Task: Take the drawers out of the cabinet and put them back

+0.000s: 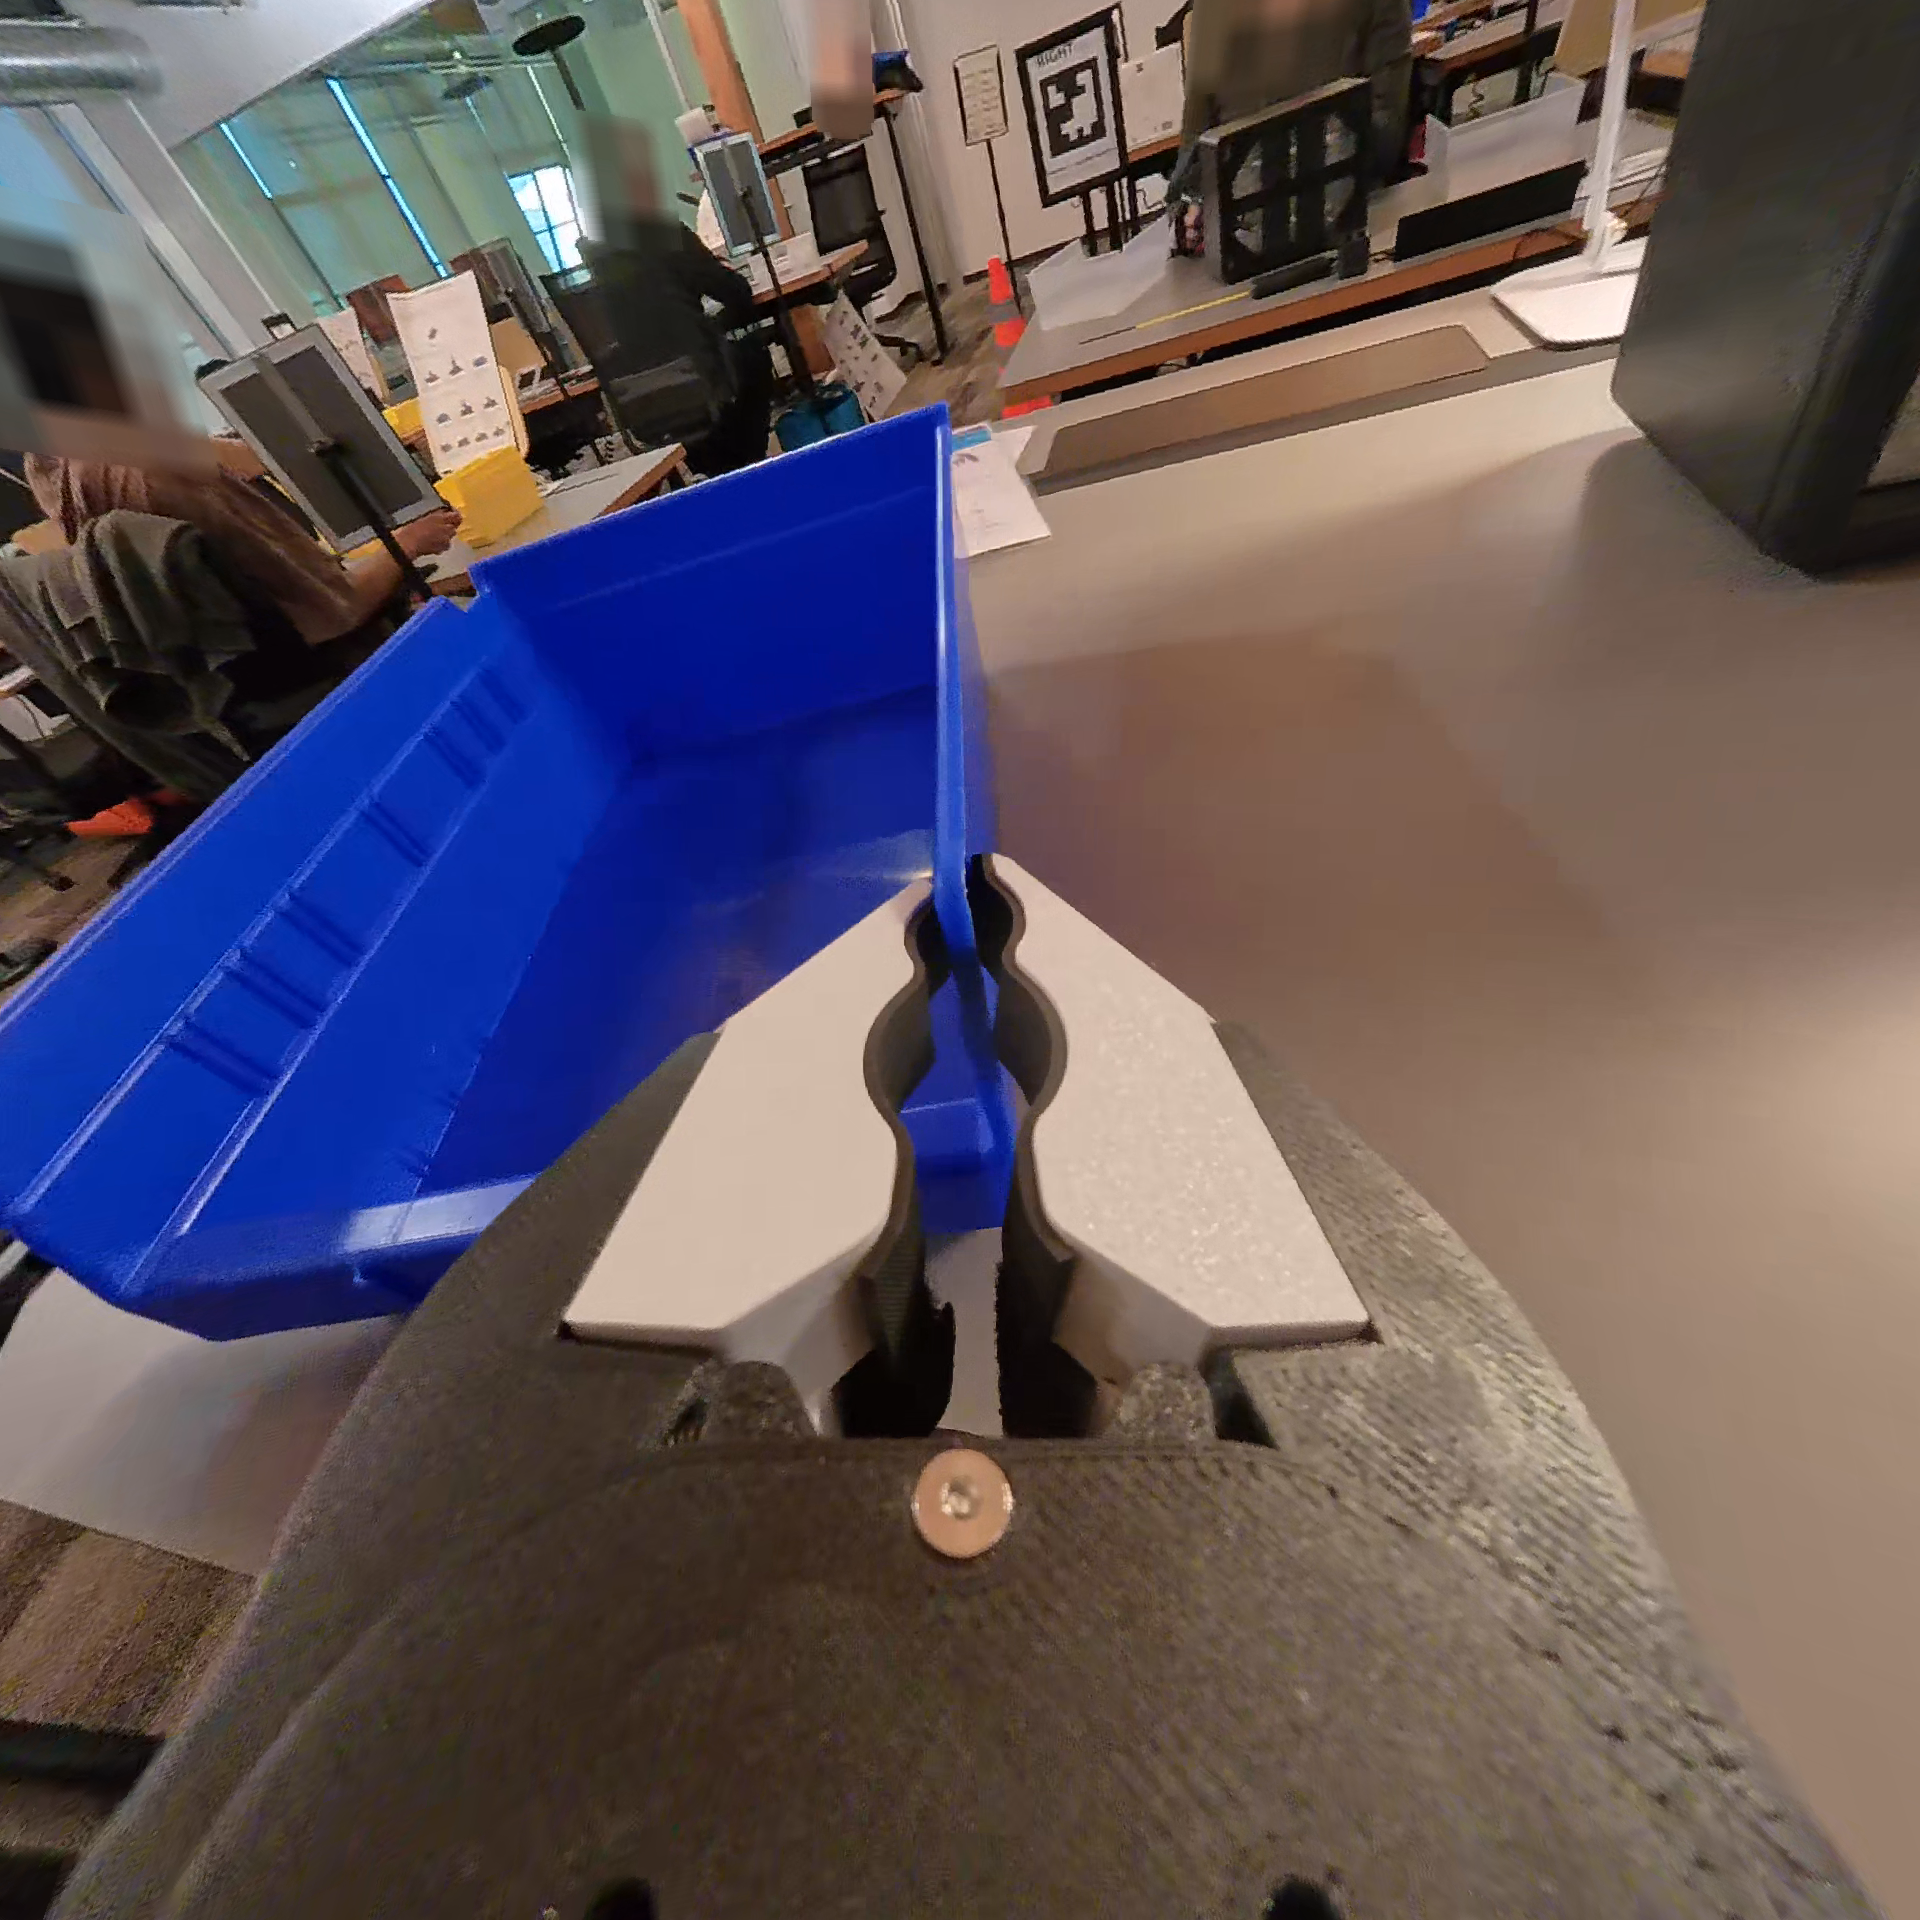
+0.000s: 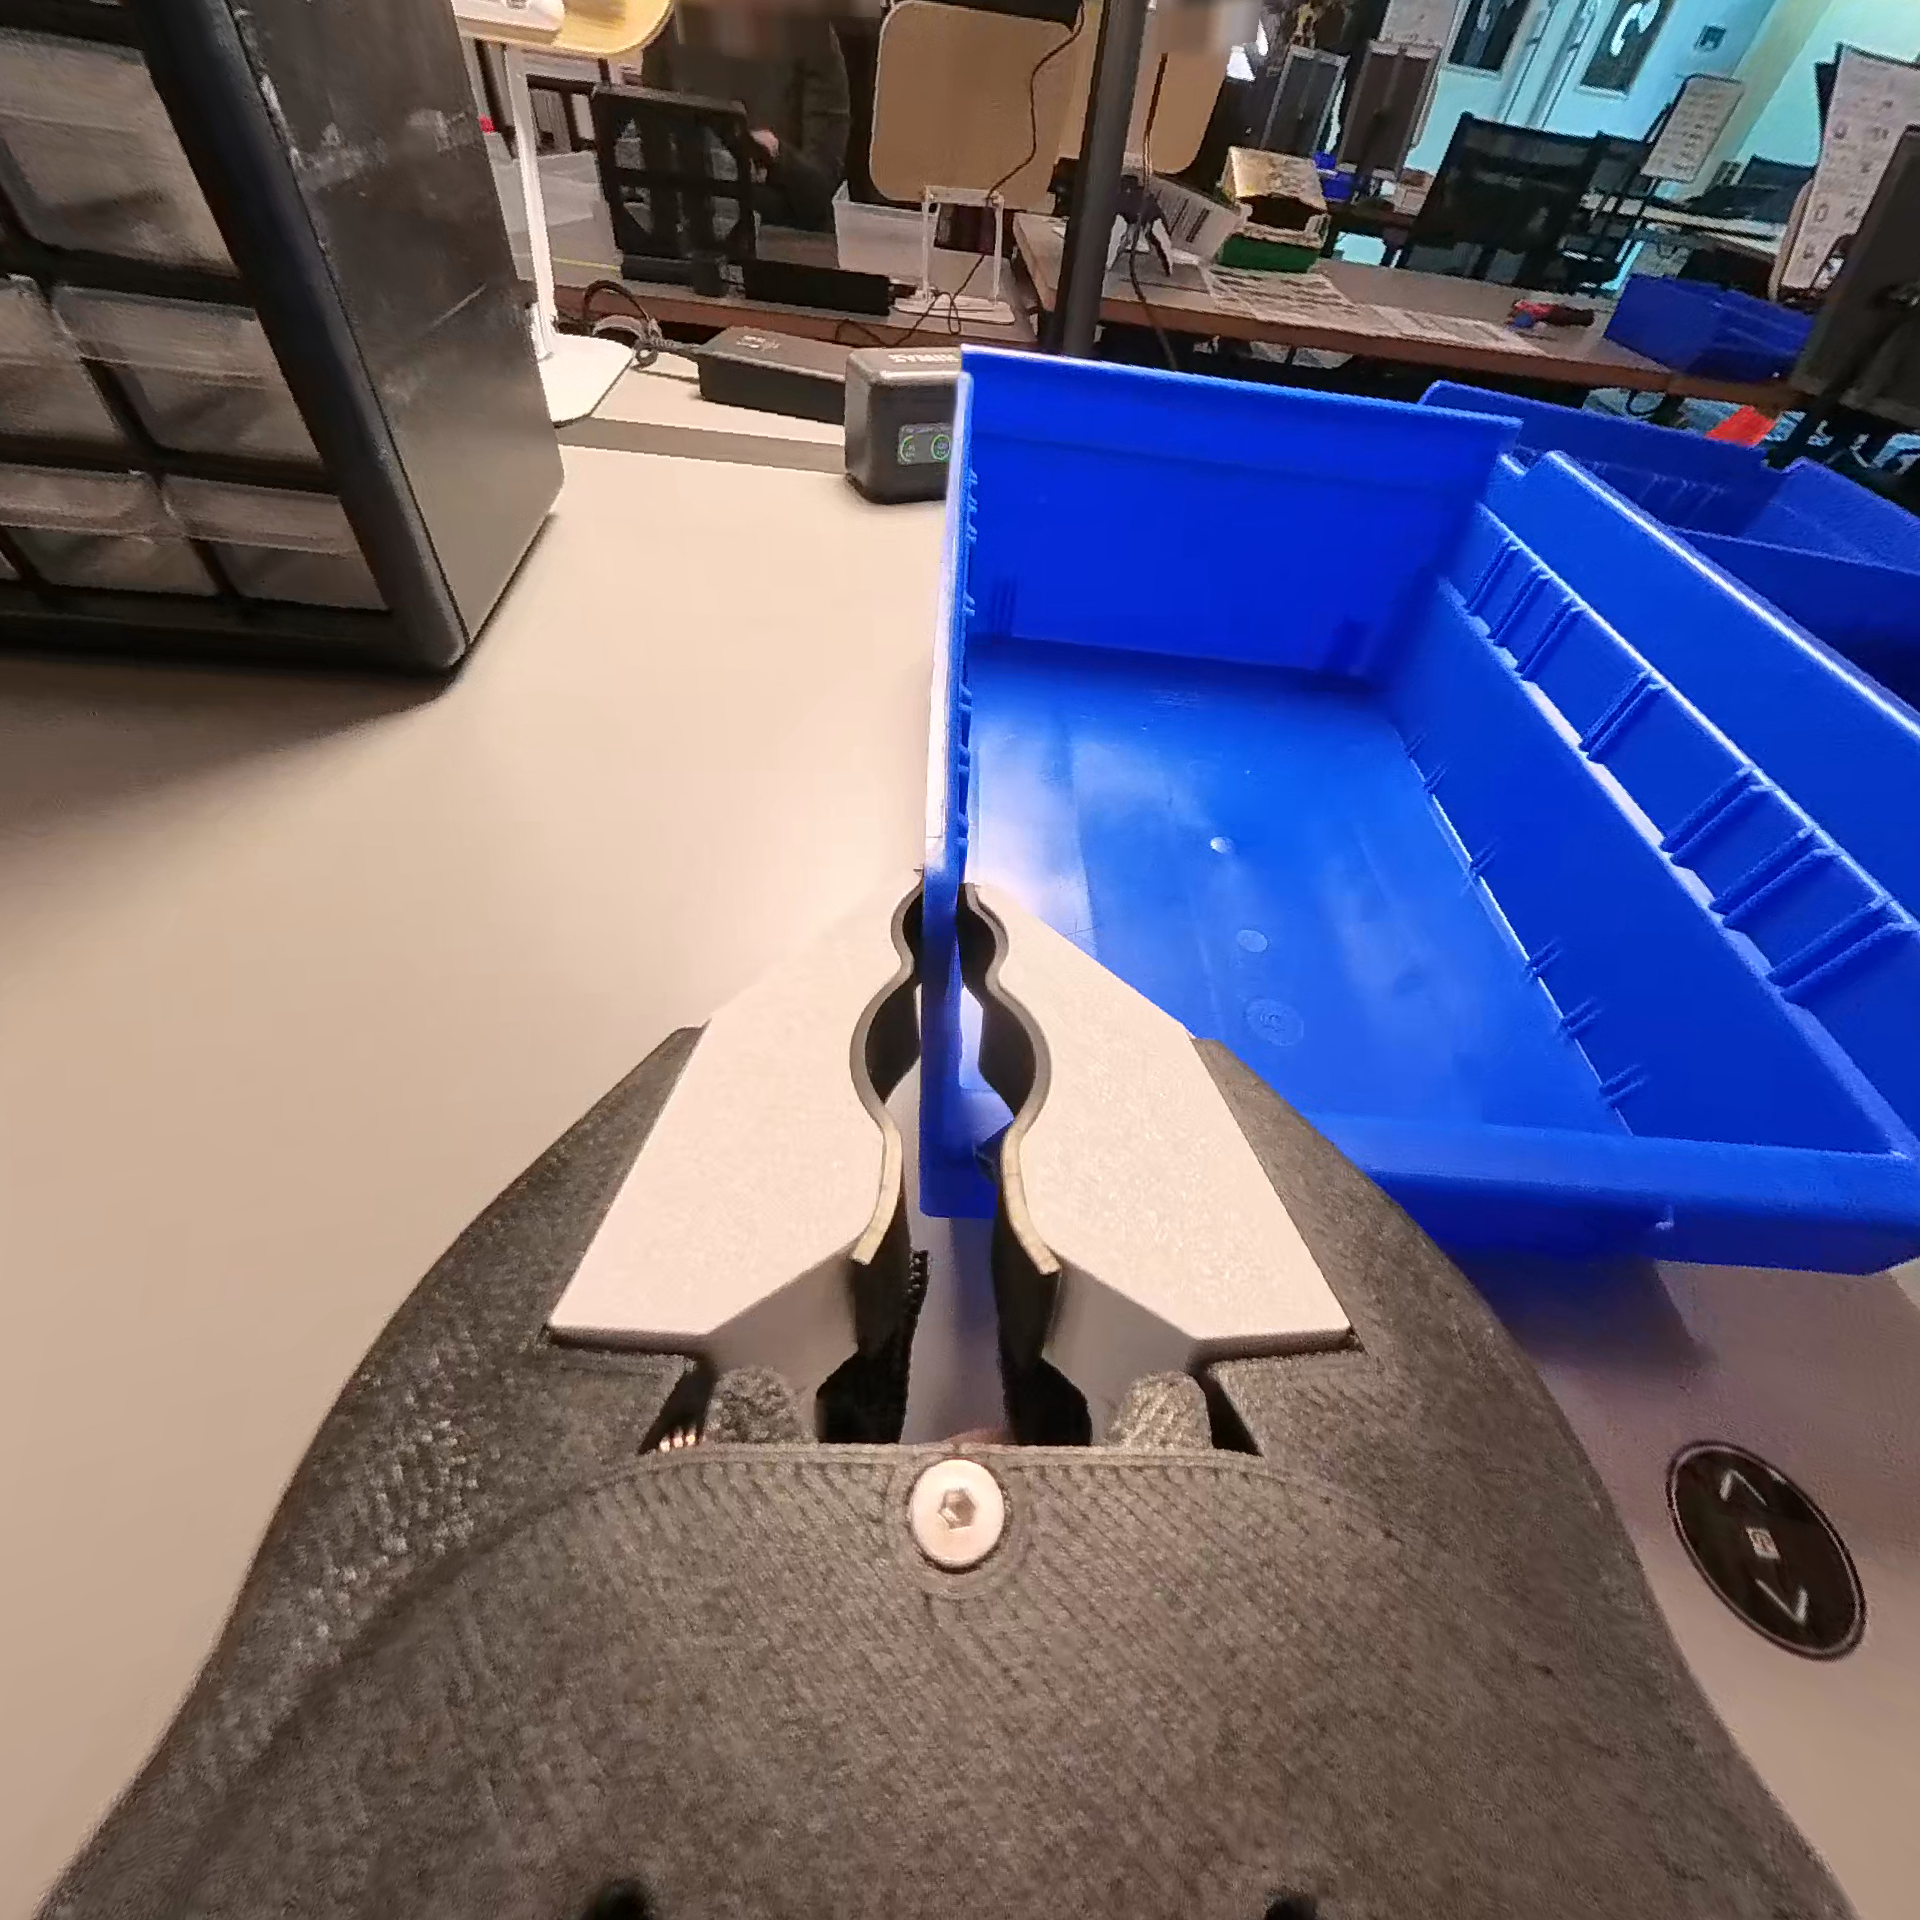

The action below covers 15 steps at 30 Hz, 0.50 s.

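Note:
In the left wrist view my left gripper (image 1: 961, 883) is shut on the thin right side wall (image 1: 945, 675) of an empty blue drawer bin (image 1: 623, 831); both pads press the wall. The bin lies left of the gripper, near the table's left edge. In the right wrist view my right gripper (image 2: 943, 894) is shut on the left side wall (image 2: 951, 623) of another empty blue drawer bin (image 2: 1299, 831), which lies to its right. The dark cabinet (image 1: 1787, 260) stands far right in the left view and far left in the right view (image 2: 260, 312), with several translucent small drawers.
The grey table (image 2: 416, 935) stretches between gripper and cabinet. More blue bins (image 2: 1766, 540) lie right of the held one. A dark power unit (image 2: 899, 426) sits behind it. A round black control (image 2: 1766, 1548) is set in the table. People sit at desks beyond.

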Motion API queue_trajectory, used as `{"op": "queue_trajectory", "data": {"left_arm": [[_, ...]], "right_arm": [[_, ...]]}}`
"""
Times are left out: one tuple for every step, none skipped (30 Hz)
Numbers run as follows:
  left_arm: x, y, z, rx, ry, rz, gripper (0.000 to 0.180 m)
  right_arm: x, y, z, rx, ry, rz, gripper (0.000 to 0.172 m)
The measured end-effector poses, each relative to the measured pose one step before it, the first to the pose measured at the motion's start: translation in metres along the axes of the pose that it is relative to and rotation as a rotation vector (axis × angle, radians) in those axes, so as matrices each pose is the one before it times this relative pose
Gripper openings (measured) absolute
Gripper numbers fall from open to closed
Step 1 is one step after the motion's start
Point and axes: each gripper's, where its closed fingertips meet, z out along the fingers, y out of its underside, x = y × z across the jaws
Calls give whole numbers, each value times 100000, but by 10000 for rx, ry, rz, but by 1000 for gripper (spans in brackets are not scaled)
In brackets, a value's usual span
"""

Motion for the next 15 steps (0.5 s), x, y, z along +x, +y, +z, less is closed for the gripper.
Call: {"op": "queue_trajectory", "data": {"left_arm": [[-307,54,185,37,-7,-16,2],[-207,12,228,39,60,-36,3],[-120,-18,250,27,101,6,3],[-81,-38,290,25,104,80,3],[-67,-40,319,40,105,164,4],[-72,-38,321,21,105,129,4],[-95,-34,324,-9,112,31,4],[-117,-35,347,6,137,1,5],[-146,-32,364,25,152,-26,5],[-251,-10,368,5,109,-125,4],[-323,4,370,-56,60,-238,3],[-234,-34,354,-82,94,-162,3],[-127,-37,340,-70,120,-3,3],[-80,-51,308,-61,87,95,3],[-82,-25,269,-36,43,166,3]], "right_arm": [[37,-31,170,0,-26,0,5],[60,-40,171,1,-28,4,5],[77,-48,176,0,-28,11,5],[84,-44,200,-1,-29,6,5],[72,-46,220,5,-47,-15,5],[84,-55,221,3,-37,-22,5],[110,-43,201,0,-28,-7,5],[98,-43,204,2,-48,11,5],[96,-37,172,-3,-48,40,5],[105,-30,151,-4,-40,56,5],[76,-24,144,-2,-40,48,5],[51,-33,133,2,-35,4,5],[65,-29,123,0,-16,-5,5],[49,-34,129,1,-15,-11,5],[51,-26,100,1,-6,-15,5]]}}
